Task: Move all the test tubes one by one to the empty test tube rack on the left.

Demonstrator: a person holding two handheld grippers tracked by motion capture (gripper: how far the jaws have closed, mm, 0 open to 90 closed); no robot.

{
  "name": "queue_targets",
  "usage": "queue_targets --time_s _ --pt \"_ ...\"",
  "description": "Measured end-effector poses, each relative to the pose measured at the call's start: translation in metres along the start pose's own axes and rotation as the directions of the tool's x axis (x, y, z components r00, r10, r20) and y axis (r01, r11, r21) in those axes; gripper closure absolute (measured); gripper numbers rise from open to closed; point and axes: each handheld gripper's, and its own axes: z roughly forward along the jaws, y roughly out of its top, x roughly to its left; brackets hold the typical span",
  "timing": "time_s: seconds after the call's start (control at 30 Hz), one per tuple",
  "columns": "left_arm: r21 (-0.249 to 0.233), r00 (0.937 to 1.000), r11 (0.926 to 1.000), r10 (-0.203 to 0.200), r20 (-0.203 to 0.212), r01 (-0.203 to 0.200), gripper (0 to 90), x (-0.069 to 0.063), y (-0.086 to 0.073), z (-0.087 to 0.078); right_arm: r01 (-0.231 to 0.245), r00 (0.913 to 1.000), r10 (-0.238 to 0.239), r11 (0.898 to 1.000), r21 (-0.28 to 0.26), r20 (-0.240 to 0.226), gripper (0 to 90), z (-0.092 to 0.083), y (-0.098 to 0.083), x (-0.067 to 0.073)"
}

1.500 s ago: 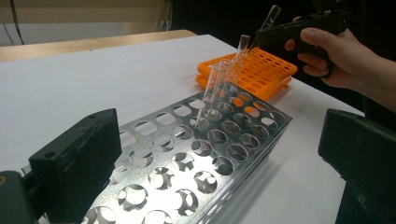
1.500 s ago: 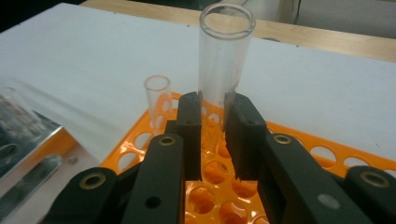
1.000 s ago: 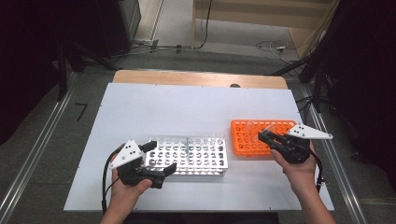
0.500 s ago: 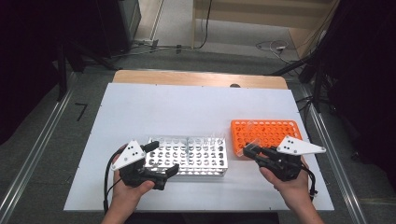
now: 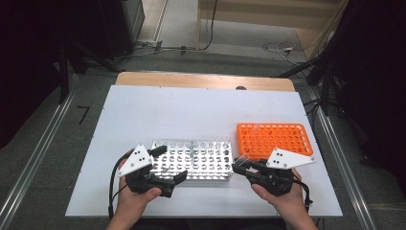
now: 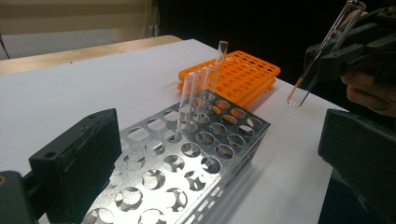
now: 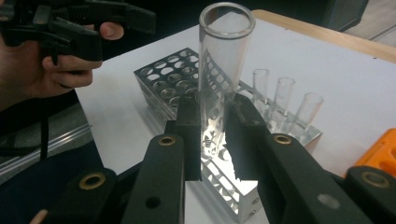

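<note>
My right gripper is shut on a clear glass test tube, gripped near its lower half, with the open mouth up and tilted. It hangs just off the right end of the metal tube rack; the tube shows its rounded bottom above the table. Three empty tubes stand in the rack's far right holes. My left gripper is open, its jaws straddling the rack's left end, with table showing between the rack and one jaw. The orange rack lies to the right.
Both racks sit on a white table top with a wooden strip at its far edge. Bare white surface stretches behind the racks. Dark floor, cables and stands surround the table.
My right gripper has carried the tube from over the orange rack leftward and nearer, to the metal rack's right end. The left gripper has stayed put.
</note>
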Motion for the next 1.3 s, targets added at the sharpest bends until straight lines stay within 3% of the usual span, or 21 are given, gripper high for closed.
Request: queue_targets --time_s 0.27,1.0,1.17,1.3 --pt "-0.002 0.9997 0.9999 0.011 0.02 -0.011 0.0 -0.007 0.003 0.002 0.017 0.9987 -0.016 1.0 0.018 -0.048 73.7 0.011 0.0 0.012" --pt "-0.011 0.9949 0.9995 0.031 0.096 -0.03 0.6 -0.027 0.013 0.01 0.042 0.9927 -0.033 0.996 0.077 -0.116 73.7 0.041 -0.004 0.032" --pt "-0.008 0.9908 0.9997 0.024 0.134 -0.023 5.8 -0.033 0.013 0.015 0.054 0.9921 -0.044 0.995 0.089 -0.118 73.7 0.046 -0.004 0.036" --pt "0.007 0.9892 0.9998 0.02 0.145 -0.021 17.2 -0.038 0.013 0.019 0.063 0.9915 -0.051 0.993 0.097 -0.12 73.8 0.05 -0.004 0.039"
